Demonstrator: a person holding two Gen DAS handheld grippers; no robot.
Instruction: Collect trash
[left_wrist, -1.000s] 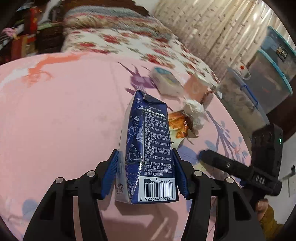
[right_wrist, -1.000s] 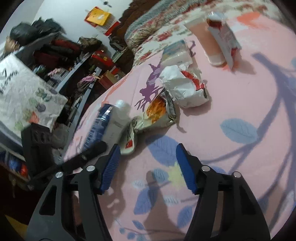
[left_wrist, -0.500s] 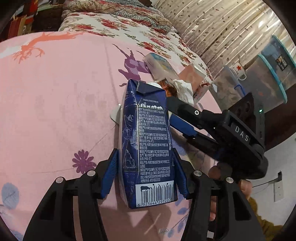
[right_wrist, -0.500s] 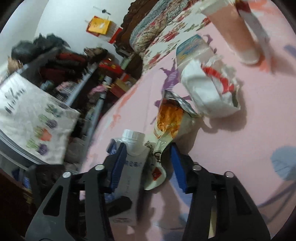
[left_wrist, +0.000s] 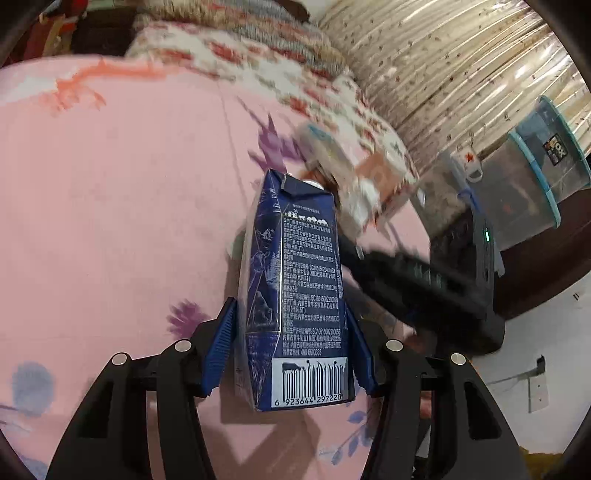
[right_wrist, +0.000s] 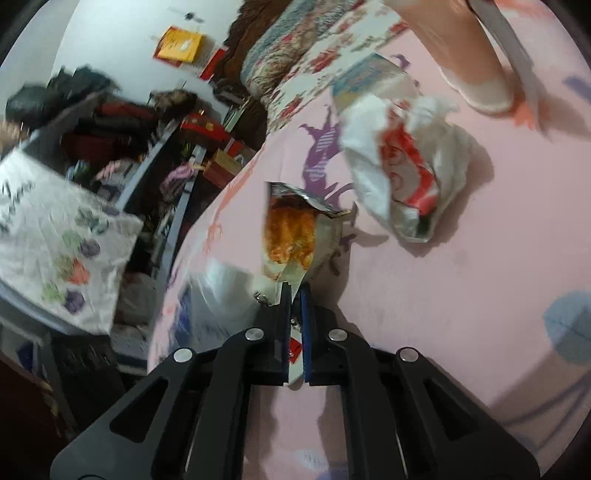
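Note:
My left gripper is shut on a dark blue milk carton with a barcode and holds it over the pink bedsheet. My right gripper is shut on the lower end of an orange snack wrapper, which stands up from the pads. A crumpled white and red bag lies just beyond it on the right. A blurred blue and white pack and a pink cup sit farther back. The right gripper's black body shows in the left wrist view beside the carton.
Clear storage bins and a curtain stand beyond the bed's right side. A floral quilt lies at the far end. In the right wrist view a cluttered shelf and a white floral bag are to the left.
My right gripper has closed from open onto the orange snack wrapper and lifted it. My left gripper keeps the milk carton and has shifted over the sheet.

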